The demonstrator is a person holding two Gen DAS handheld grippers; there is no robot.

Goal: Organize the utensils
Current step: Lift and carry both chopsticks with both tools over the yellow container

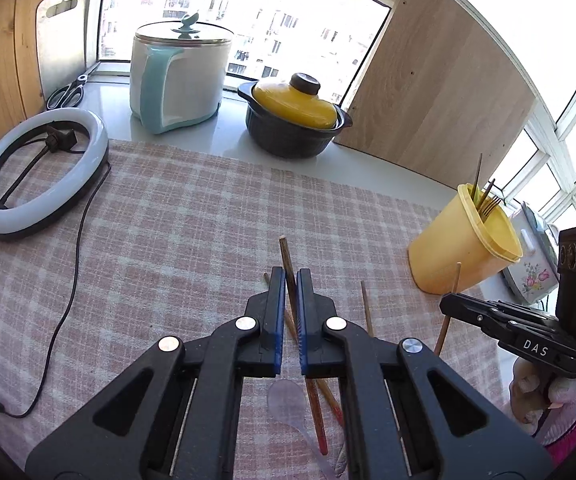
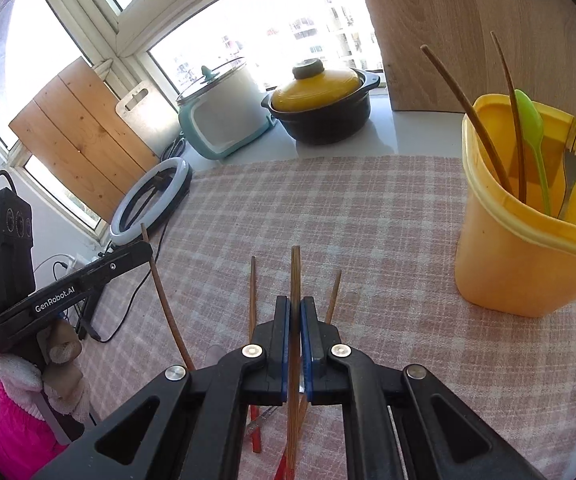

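Note:
My left gripper [image 1: 291, 274] is shut on a brown chopstick [image 1: 286, 256] whose tip sticks out past the blue pads. Under it, more chopsticks [image 1: 367, 308] and a clear plastic spoon [image 1: 284, 396] lie on the checked cloth [image 1: 176, 220]. My right gripper [image 2: 295, 302] is shut on another chopstick [image 2: 295, 272], held above loose chopsticks [image 2: 253, 292]. The yellow cup [image 2: 528, 248] stands at the right with chopsticks, a green spoon [image 2: 532, 120] and a fork [image 2: 574, 152] in it. Each gripper shows in the other's view, the right gripper [image 1: 446, 304] and the left gripper [image 2: 148, 246], both gripping a stick.
At the back by the window stand a white and teal cooker [image 1: 180, 80] and a black pot with a yellow lid [image 1: 296, 120]. A ring light [image 1: 40, 168] with its cable [image 1: 72, 280] lies at the left. A wooden board [image 1: 440, 92] leans behind the yellow cup [image 1: 464, 244].

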